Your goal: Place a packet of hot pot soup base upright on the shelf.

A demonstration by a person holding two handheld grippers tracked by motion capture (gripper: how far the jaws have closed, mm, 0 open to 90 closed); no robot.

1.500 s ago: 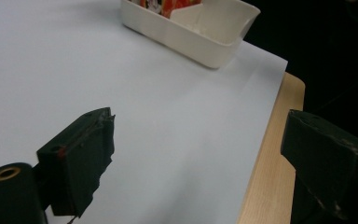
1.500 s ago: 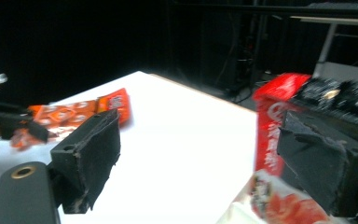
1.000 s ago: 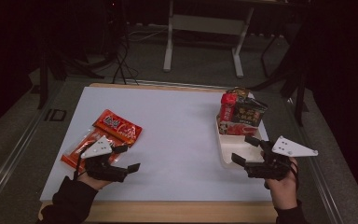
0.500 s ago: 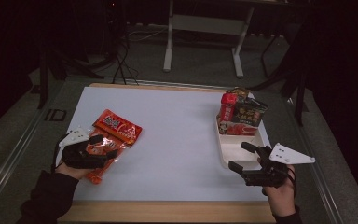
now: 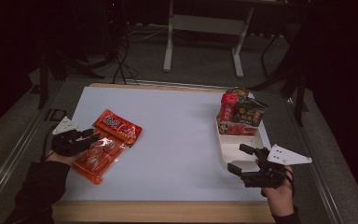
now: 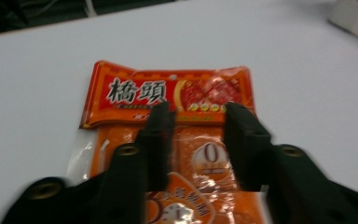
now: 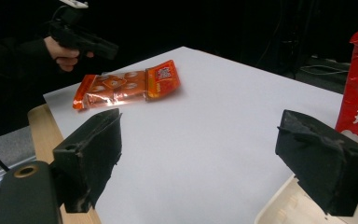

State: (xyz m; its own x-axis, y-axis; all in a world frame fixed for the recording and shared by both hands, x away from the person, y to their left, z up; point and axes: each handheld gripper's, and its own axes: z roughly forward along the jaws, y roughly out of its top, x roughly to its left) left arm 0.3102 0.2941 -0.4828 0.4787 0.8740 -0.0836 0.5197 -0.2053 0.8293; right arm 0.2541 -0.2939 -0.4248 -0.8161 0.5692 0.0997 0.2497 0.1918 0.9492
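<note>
Here the orange snack packet (image 5: pixel 107 144) lies flat at nine o'clock on the tabletop (image 5: pixel 177 140). The left hand-held gripper (image 6: pixel 196 122), jaws just narrowed, straddles it without clamping; light, crinkly, slippery film, best pinched at its edge. The right hand-held gripper (image 7: pixel 200 154) gapes wide, empty.

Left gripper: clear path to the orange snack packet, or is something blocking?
Probably yes. The left gripper hangs right over the orange snack packet, and its jaws have just been closing, part shut, above the wrapper. Nothing lies between them. Whether the pads touch the film I cannot tell. The white tray sits far across the table.
</note>
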